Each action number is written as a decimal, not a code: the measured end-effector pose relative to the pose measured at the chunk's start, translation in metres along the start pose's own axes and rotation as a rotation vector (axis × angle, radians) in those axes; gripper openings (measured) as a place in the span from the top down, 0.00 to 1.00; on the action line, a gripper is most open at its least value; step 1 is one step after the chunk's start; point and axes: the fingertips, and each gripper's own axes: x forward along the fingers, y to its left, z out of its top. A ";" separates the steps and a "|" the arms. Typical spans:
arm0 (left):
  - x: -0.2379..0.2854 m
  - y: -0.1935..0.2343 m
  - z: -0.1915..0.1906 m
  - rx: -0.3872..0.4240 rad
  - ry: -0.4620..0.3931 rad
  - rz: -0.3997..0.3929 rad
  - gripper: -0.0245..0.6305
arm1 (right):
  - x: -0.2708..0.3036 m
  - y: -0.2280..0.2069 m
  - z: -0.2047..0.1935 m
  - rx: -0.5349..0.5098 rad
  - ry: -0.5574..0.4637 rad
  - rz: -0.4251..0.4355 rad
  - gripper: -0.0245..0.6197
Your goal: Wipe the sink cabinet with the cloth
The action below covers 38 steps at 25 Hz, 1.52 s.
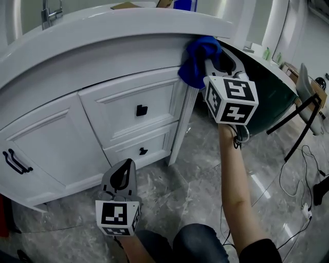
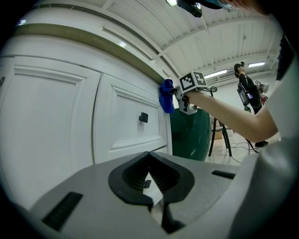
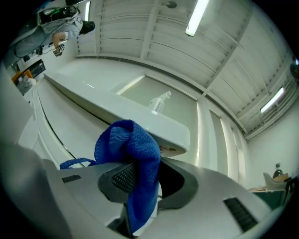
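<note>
The white sink cabinet has a curved countertop and drawers with black handles. A blue cloth is pressed under the countertop's overhang at the cabinet's right corner, and my right gripper is shut on it. In the right gripper view the cloth bunches between the jaws of the right gripper and hangs over them. My left gripper is held low in front of the lower drawers, shut and holding nothing. The left gripper view shows the left gripper before the cabinet, with the cloth far off.
A dark green tub stands right of the cabinet beside black stand legs. Cables lie on the marble floor. A faucet rises on the countertop. A spray bottle stands above. My knee is below.
</note>
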 end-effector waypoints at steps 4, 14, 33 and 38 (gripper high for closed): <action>-0.001 0.006 -0.003 -0.012 0.002 0.011 0.96 | -0.002 0.001 0.000 -0.045 -0.021 -0.043 0.79; -0.004 -0.002 0.005 -0.029 0.003 0.041 0.96 | -0.006 0.003 -0.008 -0.057 -0.048 -0.021 0.79; -0.002 -0.008 0.008 -0.022 -0.010 0.029 0.96 | -0.028 0.022 -0.058 -0.042 0.000 -0.136 0.79; 0.003 -0.015 0.007 -0.022 0.001 0.020 0.96 | -0.031 0.029 -0.070 -0.056 0.011 -0.119 0.79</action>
